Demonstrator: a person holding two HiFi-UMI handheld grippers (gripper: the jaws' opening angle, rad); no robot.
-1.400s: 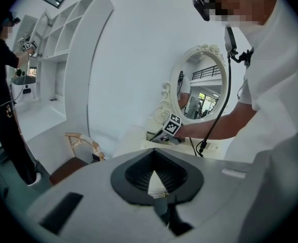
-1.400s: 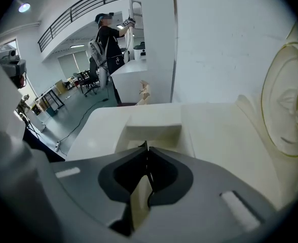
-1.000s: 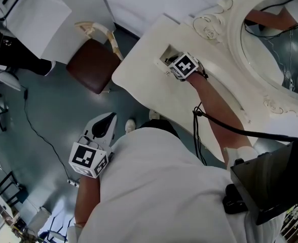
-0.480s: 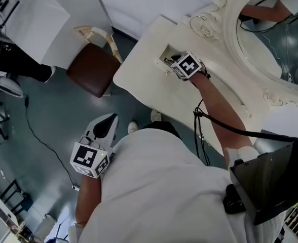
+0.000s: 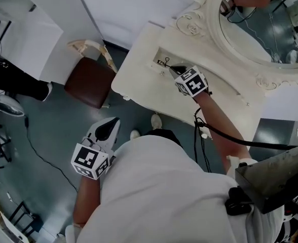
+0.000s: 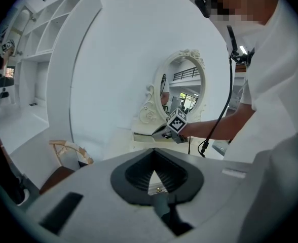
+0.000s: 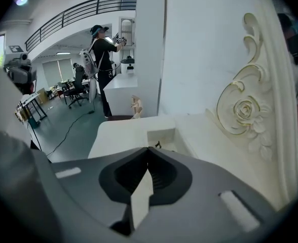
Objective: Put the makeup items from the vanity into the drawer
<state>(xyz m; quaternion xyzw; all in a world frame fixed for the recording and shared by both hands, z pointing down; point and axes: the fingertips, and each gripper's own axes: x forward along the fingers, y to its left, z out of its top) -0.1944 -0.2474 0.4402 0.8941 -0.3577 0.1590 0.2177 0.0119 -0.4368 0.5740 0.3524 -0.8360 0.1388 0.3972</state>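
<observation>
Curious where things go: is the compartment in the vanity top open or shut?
Open. The head view shows the compartment as an uncovered rectangular recess with a small dark item inside.

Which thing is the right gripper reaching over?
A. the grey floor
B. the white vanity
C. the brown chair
B: in the head view the right gripper is stretched out over the white vanity, while the brown chair stands off to the side.

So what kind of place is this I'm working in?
Probably a big open workspace or lab with a mock dressing corner: an ornate white vanity and oval mirror stand here, while across the room are desks with office chairs and a railed upper gallery.
</observation>
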